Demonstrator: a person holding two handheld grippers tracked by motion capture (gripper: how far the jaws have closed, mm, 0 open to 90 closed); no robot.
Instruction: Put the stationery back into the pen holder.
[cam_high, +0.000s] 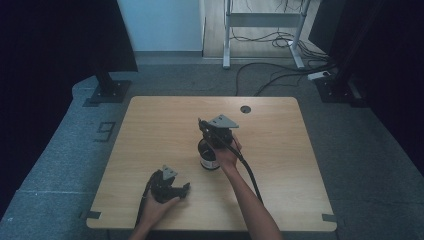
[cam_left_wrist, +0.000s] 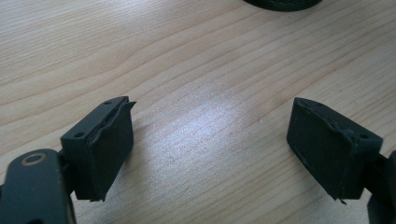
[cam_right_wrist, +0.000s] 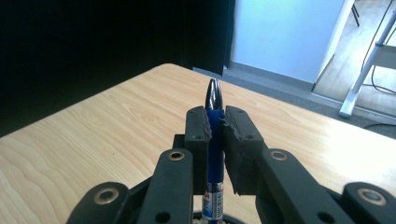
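- Left gripper (cam_high: 186, 188) is lying low on the counter (cam_high: 150, 130), its jaws standing spread with bare wood between them.
- Right gripper (cam_right_wrist: 215, 128) is pinching a blue pen (cam_right_wrist: 214, 100) upright above a dark cup (cam_high: 206, 156) mid-counter.

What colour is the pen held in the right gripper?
Blue barrel with a dark, glossy tip, pen; clearest in the right gripper view.

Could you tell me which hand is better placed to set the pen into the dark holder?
The right. The right gripper is already shut on the blue pen, upright over the dark holder. The left gripper lies low on the table, jaws apart with nothing between them, off to the side.
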